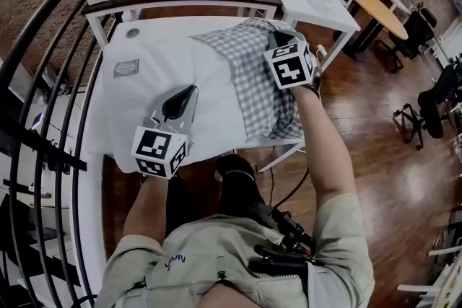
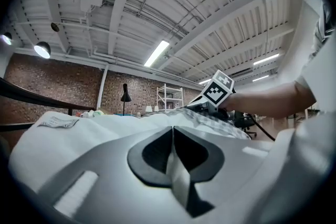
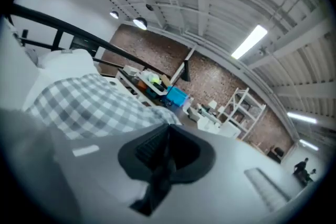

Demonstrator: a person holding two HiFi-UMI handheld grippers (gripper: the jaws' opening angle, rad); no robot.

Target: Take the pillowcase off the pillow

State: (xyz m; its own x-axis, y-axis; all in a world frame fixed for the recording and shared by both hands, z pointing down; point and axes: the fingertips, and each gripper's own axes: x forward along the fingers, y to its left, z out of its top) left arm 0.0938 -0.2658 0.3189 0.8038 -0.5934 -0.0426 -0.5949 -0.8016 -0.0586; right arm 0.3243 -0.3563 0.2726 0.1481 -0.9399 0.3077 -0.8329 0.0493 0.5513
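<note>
Both tongs are closed. Left tongs [image 2: 172,132] pinch white fabric of the pillow [image 1: 162,68] near its front edge. Right tongs [image 3: 168,134] sit closed at the far end of the checked pillowcase [image 1: 253,76], which covers the pillow's right part on the table [image 1: 153,25].

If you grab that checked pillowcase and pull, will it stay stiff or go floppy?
Probably floppy: the grey-and-white checked pillowcase lies bunched in soft folds. Likely light, since it looks like thin cloth. It may cling to the white pillow it partly covers.
</note>
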